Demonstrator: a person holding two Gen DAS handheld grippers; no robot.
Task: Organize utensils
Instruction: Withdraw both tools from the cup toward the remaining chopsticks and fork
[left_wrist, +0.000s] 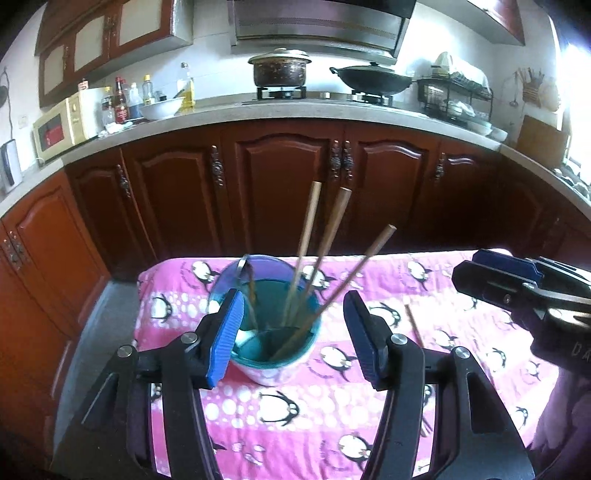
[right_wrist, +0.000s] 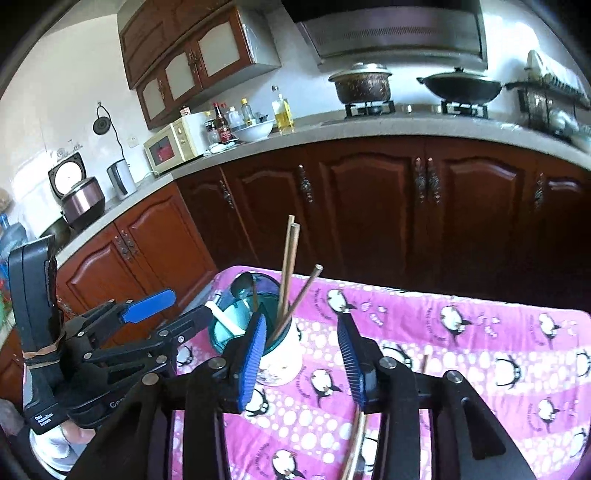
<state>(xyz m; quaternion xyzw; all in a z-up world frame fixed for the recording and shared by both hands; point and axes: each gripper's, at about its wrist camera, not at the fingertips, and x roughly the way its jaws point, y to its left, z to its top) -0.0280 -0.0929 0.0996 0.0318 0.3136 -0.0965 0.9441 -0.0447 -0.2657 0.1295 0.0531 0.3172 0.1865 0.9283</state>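
Microwave (left_wrist: 61, 125), bottles (left_wrist: 122, 101) and white bowl (left_wrist: 160, 108) on counter at left; pot (left_wrist: 280, 68) and wok (left_wrist: 373, 78) on stove. Pink penguin cloth (left_wrist: 295, 417) below. Left gripper (left_wrist: 293, 332) jaws wide, empty, flanking teal cup (left_wrist: 273, 354) holding three chopsticks (left_wrist: 306, 251), spoons. Loose chopstick (left_wrist: 414, 325) lies beside it. Right gripper (right_wrist: 303, 360) part-open, empty.

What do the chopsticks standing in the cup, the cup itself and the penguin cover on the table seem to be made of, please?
Chopsticks: probably wood or bamboo, matt brown with blunt cut ends.
Cup: likely glazed ceramic, glossy teal inside, white printed outside; plastic is possible.
Cover: soft fabric, seemingly fleece, pink with a penguin print, lying slightly rumpled.
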